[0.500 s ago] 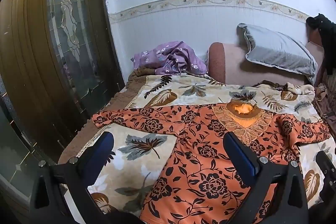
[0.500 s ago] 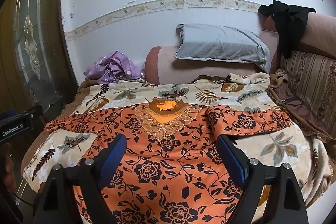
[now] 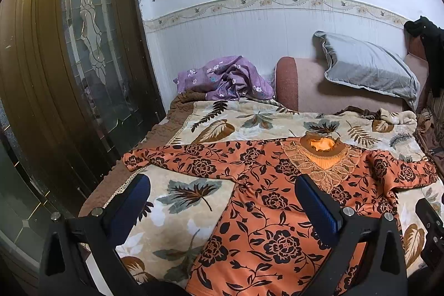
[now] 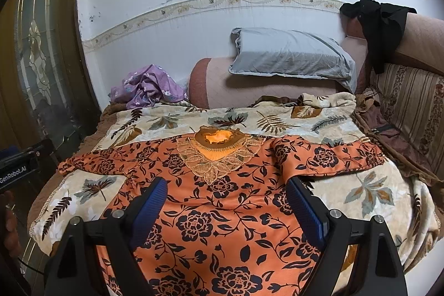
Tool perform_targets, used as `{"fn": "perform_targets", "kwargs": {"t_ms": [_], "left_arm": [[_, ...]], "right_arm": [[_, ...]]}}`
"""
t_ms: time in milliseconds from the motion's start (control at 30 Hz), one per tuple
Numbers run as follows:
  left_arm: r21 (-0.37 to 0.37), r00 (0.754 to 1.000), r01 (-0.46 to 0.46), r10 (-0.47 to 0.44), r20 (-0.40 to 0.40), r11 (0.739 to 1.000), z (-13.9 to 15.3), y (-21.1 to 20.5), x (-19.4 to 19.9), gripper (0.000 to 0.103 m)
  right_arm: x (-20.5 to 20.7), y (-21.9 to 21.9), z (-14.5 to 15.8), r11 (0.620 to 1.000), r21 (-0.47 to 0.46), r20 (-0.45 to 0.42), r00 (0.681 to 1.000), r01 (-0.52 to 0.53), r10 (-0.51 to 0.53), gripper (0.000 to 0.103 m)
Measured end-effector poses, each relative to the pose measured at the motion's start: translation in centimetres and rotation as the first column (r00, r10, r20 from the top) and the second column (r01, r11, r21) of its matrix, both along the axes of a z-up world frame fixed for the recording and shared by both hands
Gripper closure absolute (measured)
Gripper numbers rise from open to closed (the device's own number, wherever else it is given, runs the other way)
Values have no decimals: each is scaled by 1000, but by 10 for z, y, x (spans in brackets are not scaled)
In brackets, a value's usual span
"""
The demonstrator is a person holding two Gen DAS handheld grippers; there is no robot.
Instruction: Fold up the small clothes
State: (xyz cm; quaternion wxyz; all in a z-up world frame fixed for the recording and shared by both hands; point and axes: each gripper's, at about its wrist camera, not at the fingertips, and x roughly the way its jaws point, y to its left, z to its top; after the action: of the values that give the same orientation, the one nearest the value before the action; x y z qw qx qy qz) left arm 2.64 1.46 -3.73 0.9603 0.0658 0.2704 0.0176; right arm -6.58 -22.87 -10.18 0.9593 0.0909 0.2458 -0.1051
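An orange top with black flowers [image 3: 266, 212] lies spread flat on the leaf-patterned blanket [image 3: 249, 121], sleeves out to both sides, lace collar toward the wall. It also shows in the right wrist view [image 4: 222, 212]. My left gripper [image 3: 222, 201] is open and empty, hovering over the top's left side near its left sleeve [image 3: 172, 154]. My right gripper [image 4: 226, 204] is open and empty above the top's chest, its right pad close to the right sleeve [image 4: 327, 154]. Neither gripper holds cloth.
A crumpled purple garment [image 3: 224, 79] lies at the blanket's far left. A grey pillow [image 4: 288, 54] rests on the pink sofa arm [image 4: 211, 85]. A black garment [image 4: 383, 24] hangs on the sofa back at right. A wooden glass door [image 3: 83, 60] stands left.
Both views have barely shifted; the grippers stay open over the spread top and the cloth has not moved.
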Motion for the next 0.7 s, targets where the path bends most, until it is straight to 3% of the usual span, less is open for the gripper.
{"fn": "perform_targets", "kwargs": {"t_ms": [700], "left_arm": [[1,1000,4,-4,-7,1000,-4,-3,-3,0]], "right_arm": [[2,0,4,1000,17,19,1000,24,-24,14]]}}
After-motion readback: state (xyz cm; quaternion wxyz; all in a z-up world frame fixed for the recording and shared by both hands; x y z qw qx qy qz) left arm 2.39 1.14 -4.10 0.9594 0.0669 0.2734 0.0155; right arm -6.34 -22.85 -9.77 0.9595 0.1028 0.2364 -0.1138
